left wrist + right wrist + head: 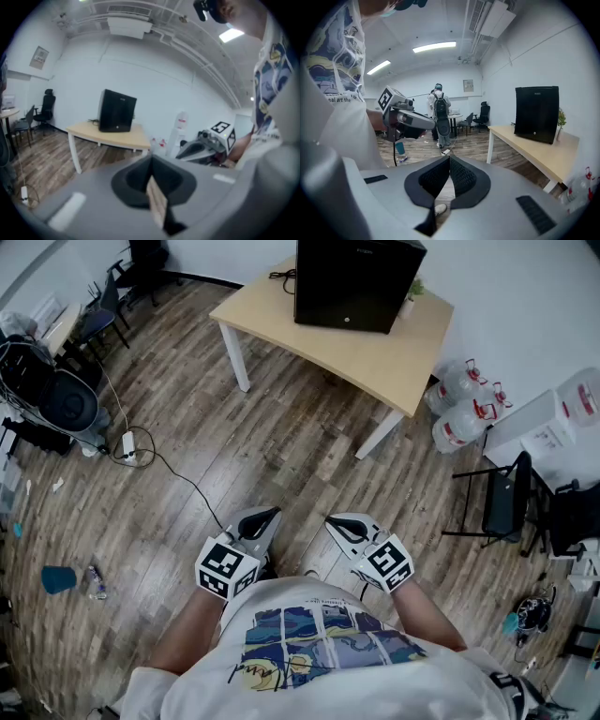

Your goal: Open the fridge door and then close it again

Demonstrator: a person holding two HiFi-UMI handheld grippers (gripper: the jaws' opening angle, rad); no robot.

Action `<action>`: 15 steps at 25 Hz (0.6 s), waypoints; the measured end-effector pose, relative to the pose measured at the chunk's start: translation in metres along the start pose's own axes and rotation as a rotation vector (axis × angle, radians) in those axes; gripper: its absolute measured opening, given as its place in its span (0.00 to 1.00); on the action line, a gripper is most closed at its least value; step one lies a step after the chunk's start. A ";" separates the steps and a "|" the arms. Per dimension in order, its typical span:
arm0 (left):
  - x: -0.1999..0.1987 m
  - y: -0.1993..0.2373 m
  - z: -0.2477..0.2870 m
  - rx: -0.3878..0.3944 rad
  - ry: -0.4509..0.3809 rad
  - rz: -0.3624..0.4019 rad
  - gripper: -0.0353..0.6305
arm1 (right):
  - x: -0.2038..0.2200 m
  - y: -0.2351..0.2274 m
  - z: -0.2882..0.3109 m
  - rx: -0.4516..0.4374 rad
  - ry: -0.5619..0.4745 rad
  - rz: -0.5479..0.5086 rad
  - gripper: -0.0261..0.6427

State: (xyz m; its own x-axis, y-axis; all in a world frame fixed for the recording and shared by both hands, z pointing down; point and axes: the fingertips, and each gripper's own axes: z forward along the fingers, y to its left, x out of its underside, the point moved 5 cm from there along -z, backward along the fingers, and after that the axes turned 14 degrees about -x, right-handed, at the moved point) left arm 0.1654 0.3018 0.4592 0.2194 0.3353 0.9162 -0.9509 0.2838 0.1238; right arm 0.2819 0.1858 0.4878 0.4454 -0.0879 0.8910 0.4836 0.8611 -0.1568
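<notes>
Wooden flooring (234, 446) is spread beneath both grippers. The left gripper (267, 517) and the right gripper (339, 524) are held side by side, and the jaws of each are pressed together with nothing between them. The black fridge (356, 282) is set on a pale table (375, 357), well ahead of both pairs of jaws and untouched, with its door closed.

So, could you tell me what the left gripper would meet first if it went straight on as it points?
Probably the wooden floor before the table: the left gripper, shut, points forward and slightly down. Nothing stands between, though depth is unclear.
</notes>
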 end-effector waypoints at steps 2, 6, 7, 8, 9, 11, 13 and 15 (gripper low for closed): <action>-0.006 0.025 0.000 0.009 -0.001 -0.008 0.06 | -0.017 -0.005 0.020 -0.002 0.008 -0.011 0.06; -0.020 0.072 0.003 0.036 -0.015 -0.007 0.06 | -0.044 -0.021 0.056 0.017 0.013 -0.012 0.06; -0.024 0.084 0.005 0.040 -0.020 -0.002 0.06 | -0.048 -0.025 0.064 0.024 0.015 -0.010 0.06; -0.027 0.096 0.007 0.043 -0.026 0.002 0.06 | -0.052 -0.030 0.073 0.031 0.017 -0.007 0.06; -0.029 0.108 0.009 0.046 -0.030 0.005 0.06 | -0.057 -0.034 0.082 0.038 0.018 -0.004 0.06; -0.032 0.130 0.013 0.056 -0.033 0.008 0.06 | -0.066 -0.042 0.100 0.050 0.012 0.010 0.06; -0.034 0.150 0.020 0.067 -0.027 0.007 0.06 | -0.073 -0.050 0.114 0.058 -0.005 0.042 0.06; -0.038 0.166 0.031 0.067 -0.022 0.014 0.06 | -0.079 -0.057 0.122 0.063 -0.022 0.075 0.06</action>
State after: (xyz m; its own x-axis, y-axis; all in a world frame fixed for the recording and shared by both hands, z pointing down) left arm -0.0079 0.3081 0.4574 0.2015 0.3193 0.9260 -0.9666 0.2177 0.1353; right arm 0.1273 0.2049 0.4785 0.4616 -0.0119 0.8870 0.4009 0.8948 -0.1967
